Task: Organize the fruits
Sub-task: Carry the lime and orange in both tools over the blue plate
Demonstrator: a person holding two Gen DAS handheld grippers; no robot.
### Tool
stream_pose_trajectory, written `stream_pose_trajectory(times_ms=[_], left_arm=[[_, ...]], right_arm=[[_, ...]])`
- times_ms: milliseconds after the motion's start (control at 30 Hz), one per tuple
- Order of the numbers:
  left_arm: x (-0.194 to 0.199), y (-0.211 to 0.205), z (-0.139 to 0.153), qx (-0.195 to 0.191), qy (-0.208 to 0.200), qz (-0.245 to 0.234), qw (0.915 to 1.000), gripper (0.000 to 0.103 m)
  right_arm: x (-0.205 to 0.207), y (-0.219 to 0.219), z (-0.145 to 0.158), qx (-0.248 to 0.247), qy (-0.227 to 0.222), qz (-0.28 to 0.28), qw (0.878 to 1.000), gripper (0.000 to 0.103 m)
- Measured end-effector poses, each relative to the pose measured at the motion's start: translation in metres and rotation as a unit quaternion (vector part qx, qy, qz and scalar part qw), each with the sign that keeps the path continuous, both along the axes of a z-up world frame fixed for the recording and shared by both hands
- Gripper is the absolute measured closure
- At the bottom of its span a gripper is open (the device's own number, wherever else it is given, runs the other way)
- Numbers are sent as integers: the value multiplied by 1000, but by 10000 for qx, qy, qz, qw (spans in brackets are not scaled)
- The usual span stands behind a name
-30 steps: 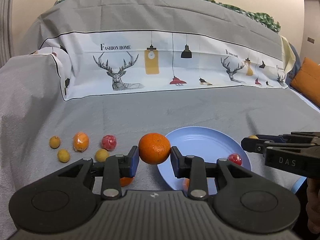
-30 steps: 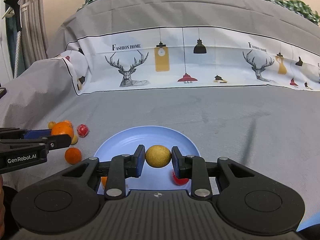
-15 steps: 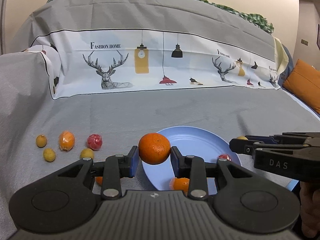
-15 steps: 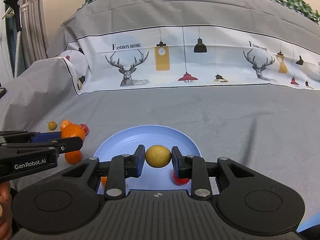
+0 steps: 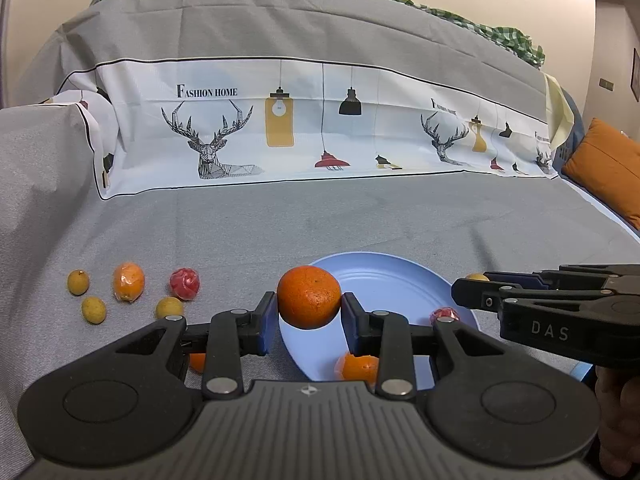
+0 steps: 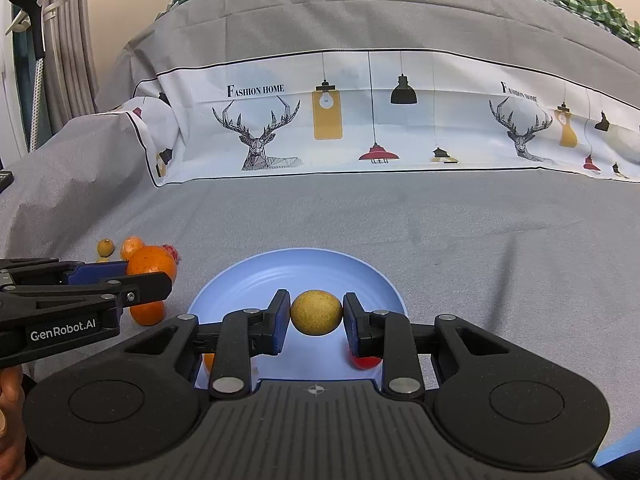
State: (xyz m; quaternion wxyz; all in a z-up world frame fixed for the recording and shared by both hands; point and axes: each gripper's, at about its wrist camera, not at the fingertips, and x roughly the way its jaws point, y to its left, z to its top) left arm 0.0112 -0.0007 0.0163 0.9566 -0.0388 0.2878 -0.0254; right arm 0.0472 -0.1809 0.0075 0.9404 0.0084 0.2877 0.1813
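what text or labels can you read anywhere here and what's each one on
"FASHION HOME": on the white printed cloth over the sofa back, above the deer drawing.
"FASHION HOME" again: further right on the same cloth, smaller and only just legible.
"DAS": on the side of the right gripper in the left wrist view.
"GenRobot.AI": on the side of the left gripper in the right wrist view.
No readable text on the fruit or the blue plate.

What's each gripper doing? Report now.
Left gripper: shut on the round orange tangerine.
Right gripper: shut on the small round yellow-brown fruit.
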Motion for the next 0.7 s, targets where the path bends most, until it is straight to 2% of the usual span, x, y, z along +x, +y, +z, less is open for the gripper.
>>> stream_pose_trajectory(times_ms=[700], left_arm=[[1,-4,-1,-6,-6,-36,10000,65]], right_arm=[[0,1,-1,-13,-5,-5,10000,73]])
